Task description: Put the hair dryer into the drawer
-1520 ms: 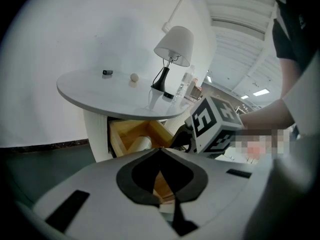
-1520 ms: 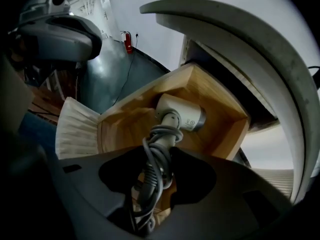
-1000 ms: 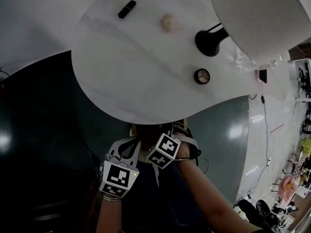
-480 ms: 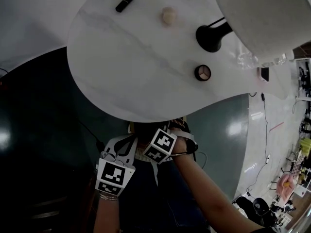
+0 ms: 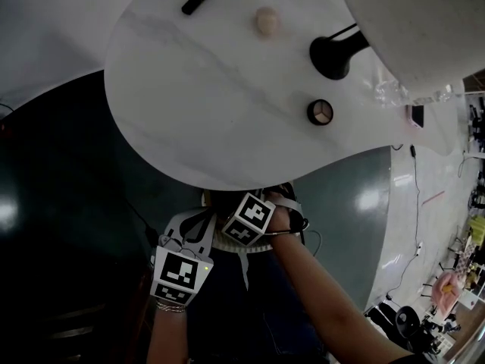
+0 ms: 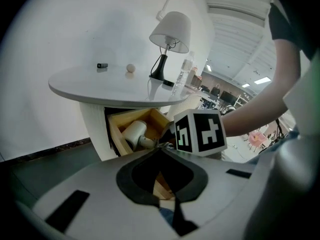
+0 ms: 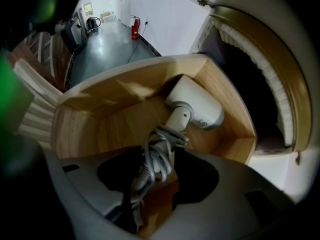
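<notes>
Now, on the left, the left gripper [image 6: 160,146] hangs in front of the open drawer [image 6: 116,123]. Its jaws are pinched together at the tips, with nothing caught between them. Moving across, the wooden drawer juts out from under the white table [image 6: 90,86]. The hair dryer [image 7: 196,107] is inside it, white head toward the far right corner. Over on the right, the right gripper [image 7: 161,153] reaches into the drawer, jaws clamped on the dryer's handle and its bundled grey cord [image 7: 152,164].
</notes>
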Demonstrator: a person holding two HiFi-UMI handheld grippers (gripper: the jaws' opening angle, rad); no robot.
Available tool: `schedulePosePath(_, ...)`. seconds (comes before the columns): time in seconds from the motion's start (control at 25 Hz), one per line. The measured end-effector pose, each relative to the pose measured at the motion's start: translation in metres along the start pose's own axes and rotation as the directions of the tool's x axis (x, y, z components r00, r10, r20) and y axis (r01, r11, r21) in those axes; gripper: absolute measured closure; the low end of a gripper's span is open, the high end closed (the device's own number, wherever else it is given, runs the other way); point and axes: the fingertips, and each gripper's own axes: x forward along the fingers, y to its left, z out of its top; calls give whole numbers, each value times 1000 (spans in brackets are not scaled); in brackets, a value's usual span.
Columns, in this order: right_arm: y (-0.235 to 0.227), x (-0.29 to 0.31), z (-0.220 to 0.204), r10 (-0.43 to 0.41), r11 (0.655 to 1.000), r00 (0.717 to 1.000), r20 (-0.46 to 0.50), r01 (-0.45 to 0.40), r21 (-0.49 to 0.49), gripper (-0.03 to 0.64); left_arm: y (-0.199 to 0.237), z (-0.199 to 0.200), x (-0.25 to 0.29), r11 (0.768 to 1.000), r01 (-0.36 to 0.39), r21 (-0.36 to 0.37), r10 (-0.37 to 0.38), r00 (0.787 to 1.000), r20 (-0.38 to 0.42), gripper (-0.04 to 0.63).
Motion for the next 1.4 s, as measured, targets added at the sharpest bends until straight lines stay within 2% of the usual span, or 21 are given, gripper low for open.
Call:
schedulePosePath(0.12,0,2,2,-35,998,999,-5,34,-48,457,0,-1,-1,1000,1,-2,-1,1000,-1,580)
schedulePosePath(0.2,-1,-3,7,-56,997,998,16,57,-55,446,0,-2,-2,1000,2,-3,-2,1000,-3,580)
schedulePosePath(0.4,2,-14,9,-31,999,998,50,32,-26,448,5,-3,-2,1000,-5,-12,5,1000,-3,580)
schedulePosePath(0.64,13,-32,9,-31,998,996,83,35,-44,480,3,-3,-3,1000,-11,-13,11,1000,0,580)
schedulePosePath(0.96,4,-56,5,-56,998,991,121,51,41,569,2,-1,-10,1000,-16,-12,16,1000,7,580)
schedulePosePath(1.2,2,-76,-6,-37,995,987,159,22,96,591,-5,6,-14,1000,-11,-15,11,1000,10,580)
schedulePosePath(1.4,0,-91,-11,11,984,979,205,-46,170,592,-12,15,-15,1000,-4,-12,5,1000,16,580)
